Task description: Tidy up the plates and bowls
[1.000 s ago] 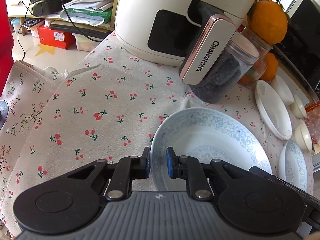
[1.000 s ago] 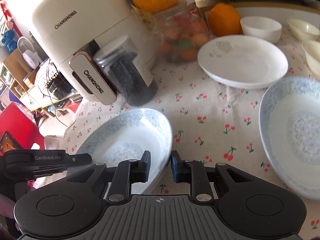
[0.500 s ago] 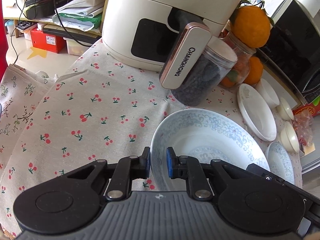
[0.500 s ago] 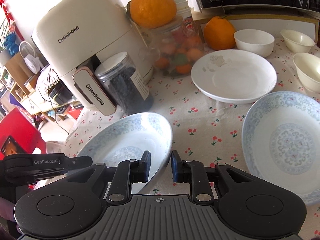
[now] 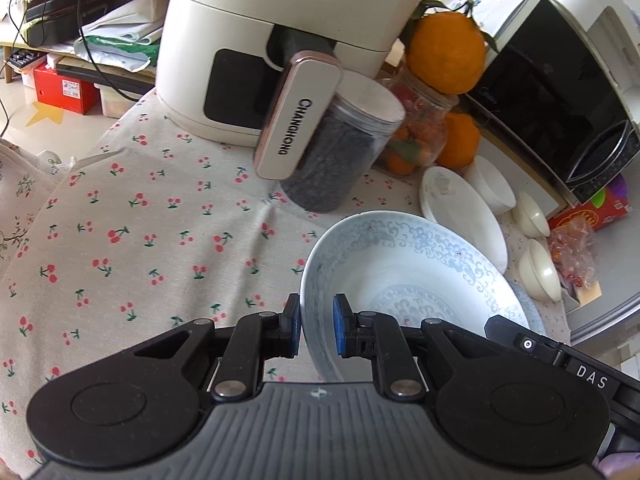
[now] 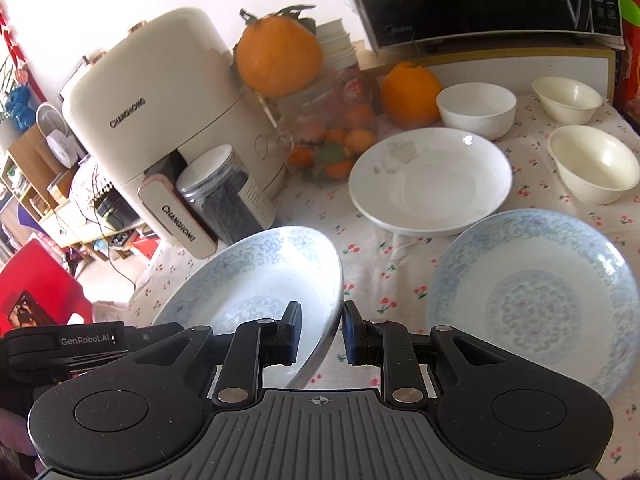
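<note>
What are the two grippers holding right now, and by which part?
Both clamp the blue-patterned white porcelain plate by its rim: left gripper on one side, right gripper on the opposite edge.

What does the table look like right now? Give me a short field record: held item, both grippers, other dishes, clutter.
held item: blue-patterned plate, tilted, gripped at opposite rims
left gripper: shut on the plate rim
right gripper: shut on the plate rim
matching plate: flat on the cherry tablecloth, to the right
white plate: behind it, empty
small bowls: one white bowl, two cream bowls
clutter: air fryer, dark jar, fruit jar, oranges
</note>
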`<action>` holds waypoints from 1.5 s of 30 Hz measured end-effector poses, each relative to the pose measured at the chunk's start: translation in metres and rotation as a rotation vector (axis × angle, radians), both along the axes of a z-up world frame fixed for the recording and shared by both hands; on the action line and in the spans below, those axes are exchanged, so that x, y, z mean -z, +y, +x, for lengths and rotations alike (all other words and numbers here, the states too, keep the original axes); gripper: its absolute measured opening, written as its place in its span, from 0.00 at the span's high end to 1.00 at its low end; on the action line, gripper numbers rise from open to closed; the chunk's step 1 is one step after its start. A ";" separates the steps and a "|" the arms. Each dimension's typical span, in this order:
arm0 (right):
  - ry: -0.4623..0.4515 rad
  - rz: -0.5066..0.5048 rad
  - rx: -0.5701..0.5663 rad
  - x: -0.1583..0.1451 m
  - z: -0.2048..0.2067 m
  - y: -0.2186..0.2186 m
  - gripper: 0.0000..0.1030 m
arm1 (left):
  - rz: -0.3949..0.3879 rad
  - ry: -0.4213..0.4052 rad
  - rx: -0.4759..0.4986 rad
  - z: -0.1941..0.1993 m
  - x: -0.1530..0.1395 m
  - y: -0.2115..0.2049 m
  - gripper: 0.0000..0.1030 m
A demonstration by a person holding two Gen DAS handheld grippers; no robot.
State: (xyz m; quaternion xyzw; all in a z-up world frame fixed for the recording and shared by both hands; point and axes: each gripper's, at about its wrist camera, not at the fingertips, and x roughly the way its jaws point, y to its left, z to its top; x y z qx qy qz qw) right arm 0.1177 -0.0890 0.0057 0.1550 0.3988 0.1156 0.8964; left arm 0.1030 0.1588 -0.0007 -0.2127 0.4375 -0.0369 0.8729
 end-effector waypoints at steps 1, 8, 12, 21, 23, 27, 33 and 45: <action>-0.001 0.000 0.004 -0.001 0.000 -0.003 0.79 | -0.003 -0.005 0.006 0.000 -0.001 -0.002 0.86; -0.009 0.006 0.030 -0.009 -0.004 -0.025 0.79 | 0.000 -0.047 0.047 0.001 -0.008 -0.022 0.86; -0.015 0.004 0.048 -0.013 -0.007 -0.037 0.79 | -0.011 -0.066 0.069 0.003 -0.011 -0.033 0.86; -0.023 -0.002 0.089 -0.016 -0.013 -0.068 0.79 | -0.022 -0.076 0.125 0.007 -0.012 -0.061 0.86; -0.024 -0.003 0.099 -0.017 -0.014 -0.075 0.79 | -0.023 -0.077 0.136 0.008 -0.012 -0.067 0.86; -0.027 -0.002 0.119 -0.017 -0.017 -0.088 0.79 | -0.026 -0.078 0.159 0.010 -0.011 -0.079 0.86; -0.028 -0.006 0.148 -0.017 -0.019 -0.106 0.79 | -0.015 -0.068 0.192 0.013 -0.009 -0.097 0.86; 0.004 -0.034 0.220 -0.004 -0.017 -0.138 0.79 | 0.058 -0.059 0.267 0.018 -0.001 -0.140 0.86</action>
